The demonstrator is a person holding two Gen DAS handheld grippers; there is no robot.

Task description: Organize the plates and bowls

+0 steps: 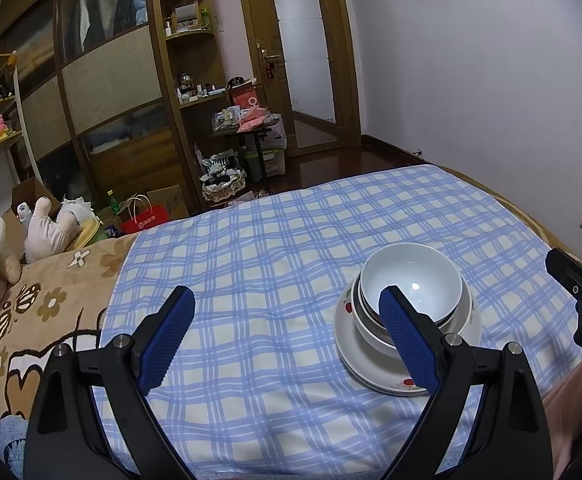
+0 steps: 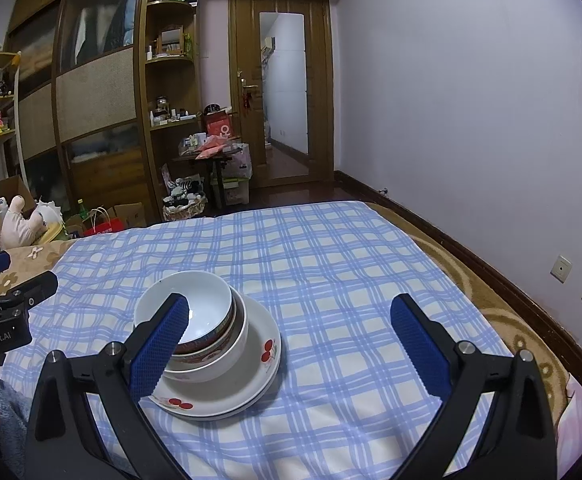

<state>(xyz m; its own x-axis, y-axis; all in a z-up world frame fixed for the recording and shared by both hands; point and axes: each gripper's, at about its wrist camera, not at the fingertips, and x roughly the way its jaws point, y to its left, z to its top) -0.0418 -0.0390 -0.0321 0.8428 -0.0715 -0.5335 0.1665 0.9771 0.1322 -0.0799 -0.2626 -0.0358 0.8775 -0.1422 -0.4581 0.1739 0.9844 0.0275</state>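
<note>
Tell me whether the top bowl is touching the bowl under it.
Touching. The right wrist view shows the top bowl nested inside the bowl under it, its side resting within that bowl's rim with no gap between them. Both sit stacked on the plates.

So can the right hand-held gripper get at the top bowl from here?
Probably yes: the right hand-held gripper is open, and the top bowl sits uncovered on the stack, just ahead and left, with nothing between.

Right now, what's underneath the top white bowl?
The top white bowl sits nested in more bowls, on cherry-patterned plates on the checked cloth. The exact bowl and plate count is hidden.
</note>
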